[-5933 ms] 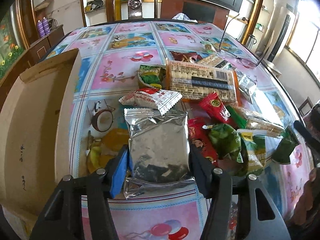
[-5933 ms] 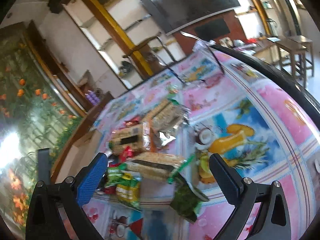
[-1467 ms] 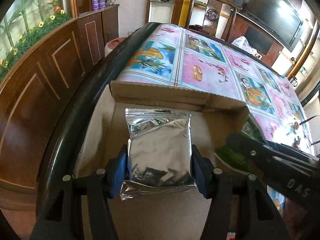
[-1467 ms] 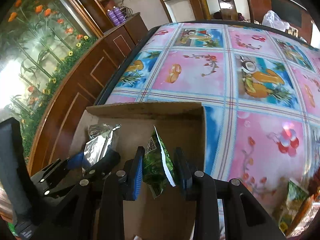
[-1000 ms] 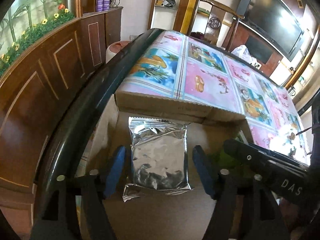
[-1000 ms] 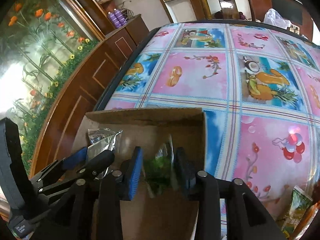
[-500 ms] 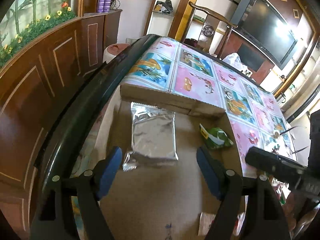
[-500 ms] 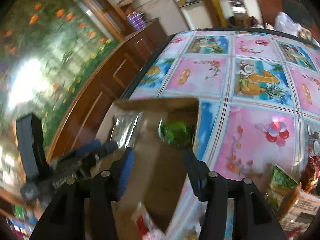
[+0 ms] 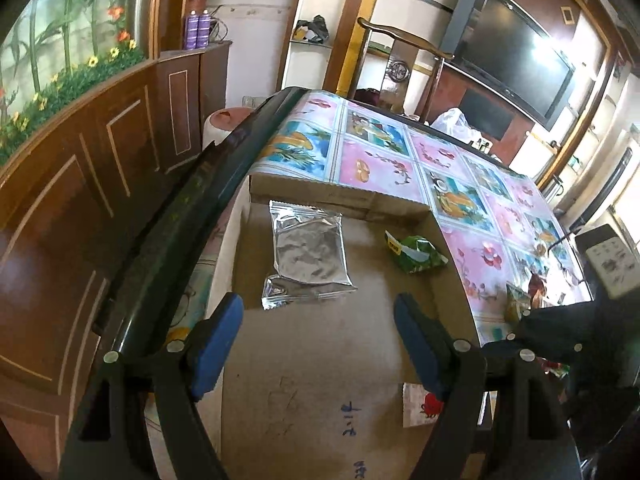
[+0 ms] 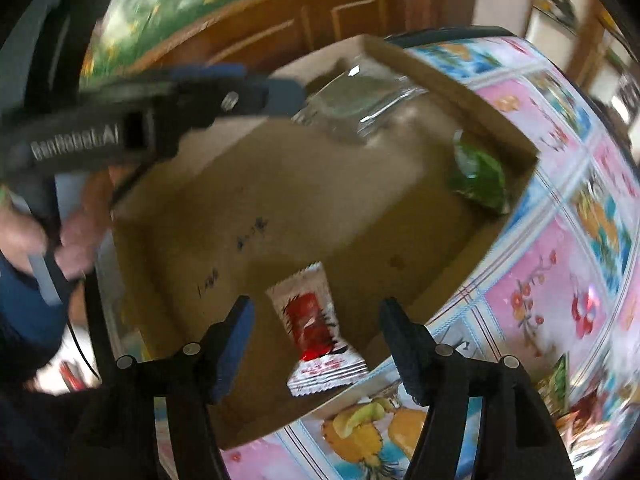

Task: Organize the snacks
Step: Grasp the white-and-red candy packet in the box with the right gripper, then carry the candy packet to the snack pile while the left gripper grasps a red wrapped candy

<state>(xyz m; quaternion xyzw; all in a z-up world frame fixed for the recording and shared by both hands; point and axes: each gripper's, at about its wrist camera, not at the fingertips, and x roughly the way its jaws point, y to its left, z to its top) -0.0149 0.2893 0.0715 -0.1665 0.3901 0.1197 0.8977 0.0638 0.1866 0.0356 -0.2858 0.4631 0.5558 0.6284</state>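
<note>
The silver foil pouch [image 9: 306, 254] now lies flat on the floor of the cardboard box [image 9: 320, 380], toward its far wall, where a second ago I had it pinched between my left pads; the green packet [image 9: 416, 254] has likewise dropped from my right gripper and rests near the box's far right corner, apart from the pouch. A red-and-white sachet [image 10: 316, 328] sits against the near wall of the box, so three snacks are in. My left gripper [image 9: 316, 344] hangs above the box with its jaws standing wide and nothing between them, having pulled back from the pouch. My right gripper [image 10: 314, 350] is empty as well, its jaws opening as it swings away across the box; the view from it is smeared, and the sachet shows in the gap between the fingers but lies below them, untouched. From that view I can also see my left hand [image 10: 60, 236] wrapped on the other tool's handle. Both drops look finished to me, so this round of sorting is done. More wrappers [image 9: 524, 300] wait on the bench [image 9: 384, 168] beyond the box's right wall, and I judge the next job is to go back for them.
</note>
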